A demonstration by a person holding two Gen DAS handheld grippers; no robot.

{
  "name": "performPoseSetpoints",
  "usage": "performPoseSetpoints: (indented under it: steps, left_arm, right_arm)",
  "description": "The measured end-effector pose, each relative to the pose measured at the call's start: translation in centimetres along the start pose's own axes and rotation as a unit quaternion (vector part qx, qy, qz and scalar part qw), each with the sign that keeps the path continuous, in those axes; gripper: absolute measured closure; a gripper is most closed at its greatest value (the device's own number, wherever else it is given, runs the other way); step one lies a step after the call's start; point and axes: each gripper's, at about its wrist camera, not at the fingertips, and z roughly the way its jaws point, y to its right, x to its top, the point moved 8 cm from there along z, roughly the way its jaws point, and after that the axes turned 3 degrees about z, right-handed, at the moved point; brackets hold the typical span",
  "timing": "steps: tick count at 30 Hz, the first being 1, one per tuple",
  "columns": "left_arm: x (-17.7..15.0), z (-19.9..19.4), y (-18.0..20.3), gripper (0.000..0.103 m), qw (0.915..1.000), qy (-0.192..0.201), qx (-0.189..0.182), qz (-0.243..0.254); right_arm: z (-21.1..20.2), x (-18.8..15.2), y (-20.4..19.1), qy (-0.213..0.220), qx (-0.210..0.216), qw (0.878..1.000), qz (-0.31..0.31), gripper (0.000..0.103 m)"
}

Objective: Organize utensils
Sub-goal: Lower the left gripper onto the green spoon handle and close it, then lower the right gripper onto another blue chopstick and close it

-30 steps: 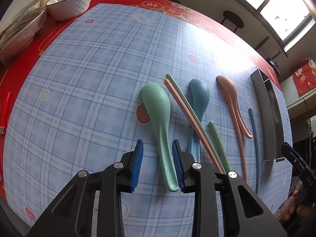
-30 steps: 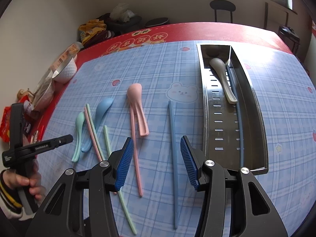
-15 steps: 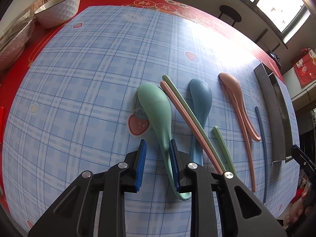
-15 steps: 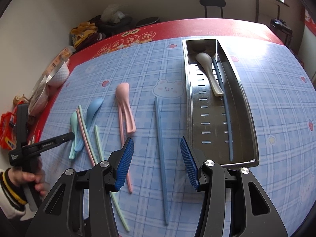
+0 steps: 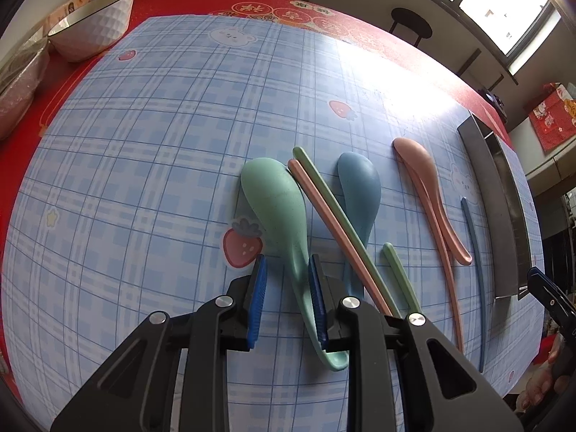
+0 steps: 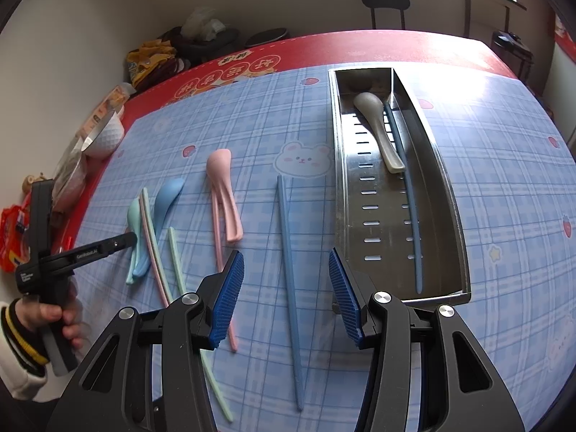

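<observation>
Utensils lie in a loose row on a blue plaid mat printed with strawberries, bears and stars, spread over a red tablecloth (image 5: 21, 151) with gold Chinese characters too distorted to read. Farthest left is a green spoon (image 5: 277, 212), bowl face down. The left gripper (image 5: 288, 298) straddles its handle: the right blue pad touches the handle, the left pad stands just off it, so the jaws are narrow but not clamped. Beside the green spoon lie a pink chopstick (image 5: 334, 230) and a green chopstick (image 5: 331, 205), side by side across a blue spoon (image 5: 360, 187). A second green chopstick (image 6: 176, 259) comes next, then a pink spoon (image 6: 225, 187) with another pink chopstick (image 6: 217, 237) against it, then a single blue chopstick (image 6: 288, 252).

On the right sits a long steel tray (image 6: 450, 216) with slotted holes, holding a grey spoon (image 6: 378, 129) and a second blue chopstick (image 6: 410, 208) along its divider.

The right gripper (image 6: 286, 295) hovers above the loose blue chopstick, jaws moderately wide and holding nothing. From its camera, a person's hand (image 6: 54, 320) in a white sleeve grips the left tool, whose arm carries small white lettering, too small to read surely. A white bowl (image 5: 93, 25) stands at the far left corner.
</observation>
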Motion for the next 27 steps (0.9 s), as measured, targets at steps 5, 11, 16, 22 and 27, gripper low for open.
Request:
performPoseSetpoints:
  steps: [5,11,16,22,27]
  left_arm:
    - [0.1,0.3,0.2,0.080,1.0000,0.006,0.005,0.006]
    - [0.2,0.5,0.7,0.083,0.9992,0.014,0.028,0.024]
    - [-0.1,0.3,0.1,0.089,0.9991,0.013,0.036,0.017]
    - [-1.2,-0.7,-0.7,0.090,0.9962,0.011,0.070,0.050]
    - [-2.1,-1.0,-1.0,0.090,0.9942,0.007,0.084,0.067]
  right_arm:
    - [0.0,-0.1,-0.2,-0.001,0.001,1.000,-0.002,0.055]
    - [-0.1,-0.4,-0.3,-0.002,0.003,1.000,0.000,0.055]
    - [-0.4,-0.5,-0.4,0.002,0.004,1.000,0.000,0.055]
    - [-0.6,-0.6,-0.6,0.003,0.008,1.000,0.004,0.055]
    - [-0.4,-0.8,-1.0,0.000,0.012,1.000,0.003,0.055]
